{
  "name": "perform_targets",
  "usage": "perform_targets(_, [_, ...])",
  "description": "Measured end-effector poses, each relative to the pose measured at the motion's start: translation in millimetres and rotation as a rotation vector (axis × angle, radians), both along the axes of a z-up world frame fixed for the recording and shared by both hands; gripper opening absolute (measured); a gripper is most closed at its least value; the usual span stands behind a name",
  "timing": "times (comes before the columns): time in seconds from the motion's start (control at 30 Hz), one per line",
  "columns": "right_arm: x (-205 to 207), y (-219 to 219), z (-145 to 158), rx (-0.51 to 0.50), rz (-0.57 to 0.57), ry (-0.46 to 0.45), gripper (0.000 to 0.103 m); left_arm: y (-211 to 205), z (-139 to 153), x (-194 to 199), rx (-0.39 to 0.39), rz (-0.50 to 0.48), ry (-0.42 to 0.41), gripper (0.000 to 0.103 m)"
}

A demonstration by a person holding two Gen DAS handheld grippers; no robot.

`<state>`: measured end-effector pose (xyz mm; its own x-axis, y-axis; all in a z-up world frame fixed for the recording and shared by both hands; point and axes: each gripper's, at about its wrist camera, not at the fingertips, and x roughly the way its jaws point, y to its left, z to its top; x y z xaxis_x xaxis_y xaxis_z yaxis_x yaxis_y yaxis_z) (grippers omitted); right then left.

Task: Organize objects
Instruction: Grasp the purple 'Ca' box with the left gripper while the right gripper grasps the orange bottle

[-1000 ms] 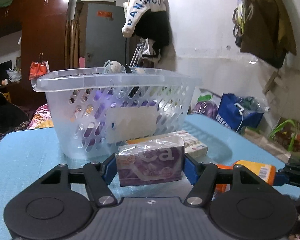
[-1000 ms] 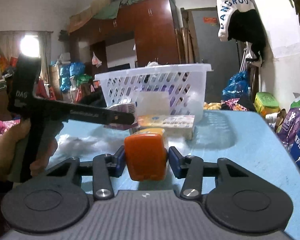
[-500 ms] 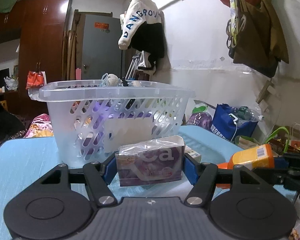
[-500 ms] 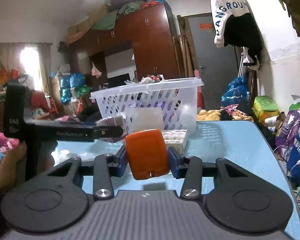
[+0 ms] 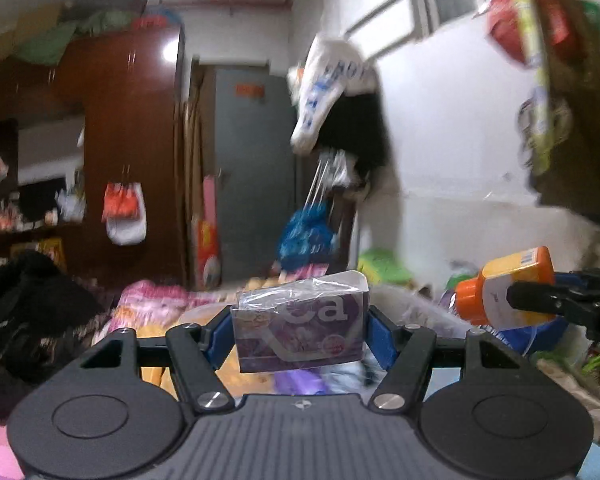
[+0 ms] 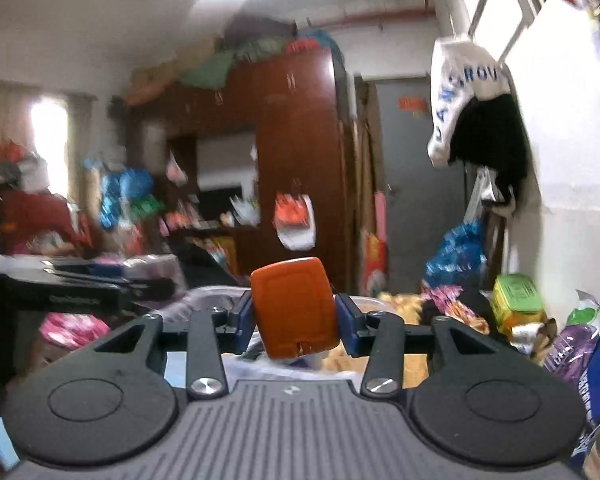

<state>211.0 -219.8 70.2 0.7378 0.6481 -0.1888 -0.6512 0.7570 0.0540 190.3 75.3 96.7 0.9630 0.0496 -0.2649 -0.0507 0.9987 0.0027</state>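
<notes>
My left gripper (image 5: 300,330) is shut on a purple box wrapped in clear film (image 5: 302,326) and holds it high, above the white basket, whose contents show blurred below it. My right gripper (image 6: 296,316) is shut on an orange-capped yellow bottle (image 6: 294,312), cap end toward the camera. That bottle (image 5: 504,280) also shows at the right of the left wrist view, held by the right gripper's fingers (image 5: 540,298). The basket rim (image 6: 216,292) is just visible behind the right gripper. The left gripper (image 6: 100,286) shows at the left of the right wrist view.
A brown wardrobe (image 5: 128,160) and a grey door (image 5: 256,168) stand at the back. Clothes hang on the white wall (image 5: 340,92) at the right. Bags and clutter (image 6: 520,308) lie on the floor at the right. Bedding (image 5: 148,300) lies at the left.
Both grippers have risen with their objects, from table level to above the basket rim. The blue table and the basket side have dropped out of view.
</notes>
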Motion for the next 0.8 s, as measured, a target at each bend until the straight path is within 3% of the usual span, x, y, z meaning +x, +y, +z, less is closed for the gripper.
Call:
perform_targets(0.13, [43.4,24.0,-11.0,-0.063,-0.021,0.081,0.046,15.7,-8.0,37.6,-0.032,0.048,0.082,0.070])
perform_targets(0.27, [61.0,32.6,-21.9,-0.082,-0.037,0.137,0.046,19.8,-21.4,57.5,-0.033,0.074,0.140,0.070])
perform_targets(0.53, [65.3,32.9,-26.9,-0.064,-0.051,0.134,0.048,30.9,-33.2,64.7,-0.035,0.101,0.163,0.071])
perform_targets(0.6, [63.9,29.3,-24.9,-0.035,-0.055,0.136,0.062,30.6,-33.4,62.3,-0.024,0.089,0.151,0.078])
perform_targets(0.63, [60.8,25.9,-24.5,-0.023,-0.062,0.129,0.084,30.1,-33.3,59.5,-0.025,0.086,0.149,0.080])
perform_targets(0.67, [57.4,22.6,-23.6,-0.018,-0.068,0.114,0.100,28.8,-32.3,55.6,-0.025,0.085,0.140,0.079])
perform_targets(0.8, [21.5,-8.9,-23.9,0.032,-0.067,0.028,0.103,10.9,-23.0,6.5,0.026,0.074,0.045,0.089])
